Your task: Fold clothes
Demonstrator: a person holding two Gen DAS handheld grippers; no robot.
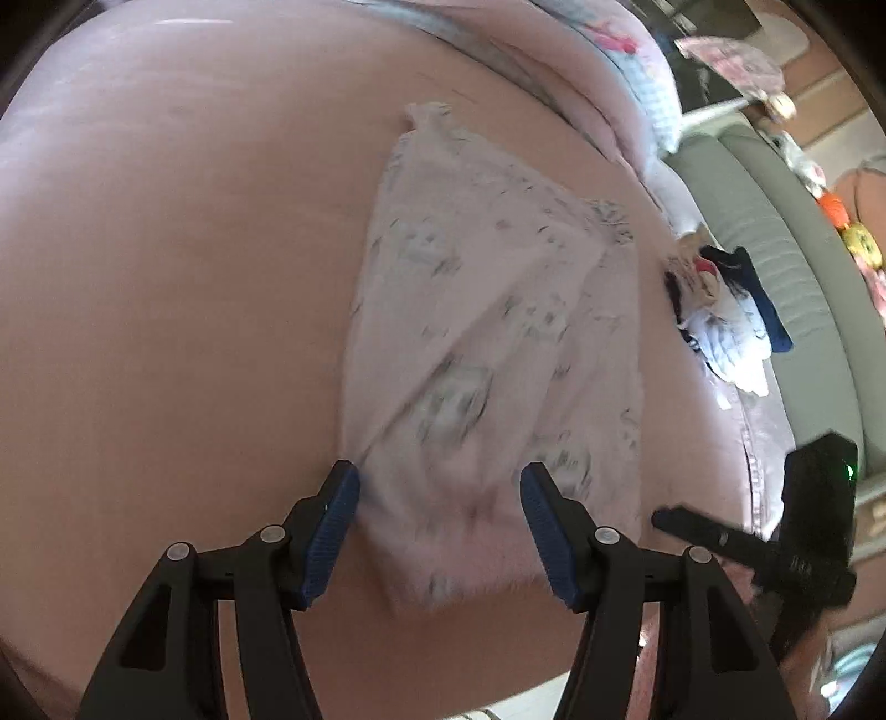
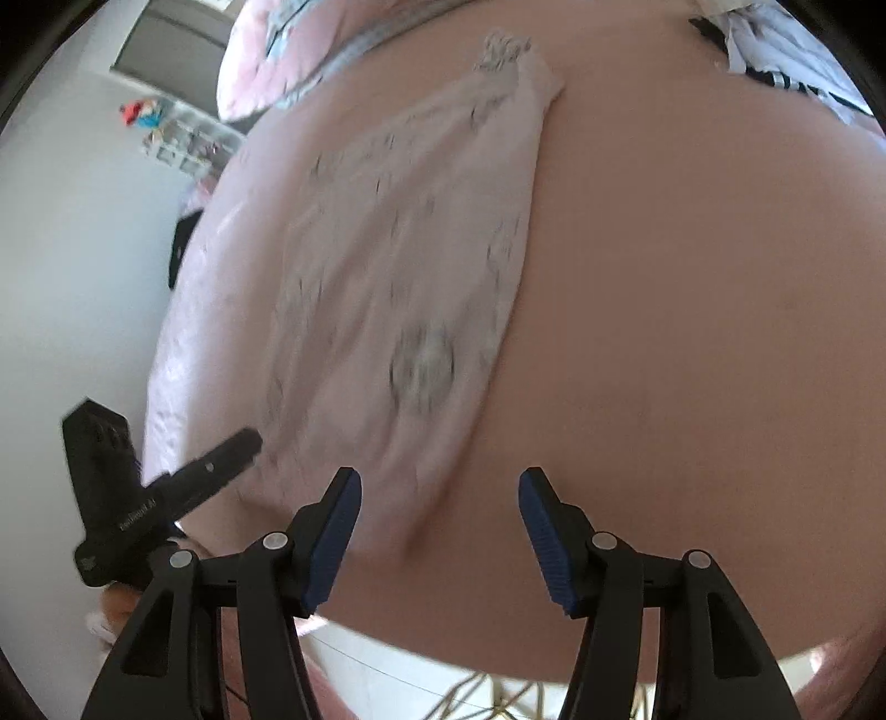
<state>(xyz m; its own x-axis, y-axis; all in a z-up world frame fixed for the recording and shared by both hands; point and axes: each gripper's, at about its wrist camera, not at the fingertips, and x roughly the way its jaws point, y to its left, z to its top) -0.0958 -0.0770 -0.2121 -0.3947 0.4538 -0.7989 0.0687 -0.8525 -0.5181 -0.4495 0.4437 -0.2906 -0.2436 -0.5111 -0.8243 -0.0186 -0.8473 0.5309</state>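
Observation:
A pale pink garment with a grey print (image 1: pixel 487 332) lies lengthwise on a pink bed (image 1: pixel 166 277), its gathered end farthest from me. My left gripper (image 1: pixel 440 515) is open, with its blue pads on either side of the garment's near end, just above it. In the right wrist view the same garment (image 2: pixel 410 288) lies ahead and to the left. My right gripper (image 2: pixel 440 520) is open and empty above the garment's near edge. Each gripper shows at the edge of the other's view: the right gripper's body (image 1: pixel 775 531) and the left gripper's body (image 2: pixel 166 487).
A pile of white and dark blue clothes (image 1: pixel 725 315) lies on the bed to the right of the garment; it also shows in the right wrist view (image 2: pixel 775 50). A pink pillow (image 2: pixel 277 61) lies at the bed's far end. A grey padded frame (image 1: pixel 786 266) borders the bed.

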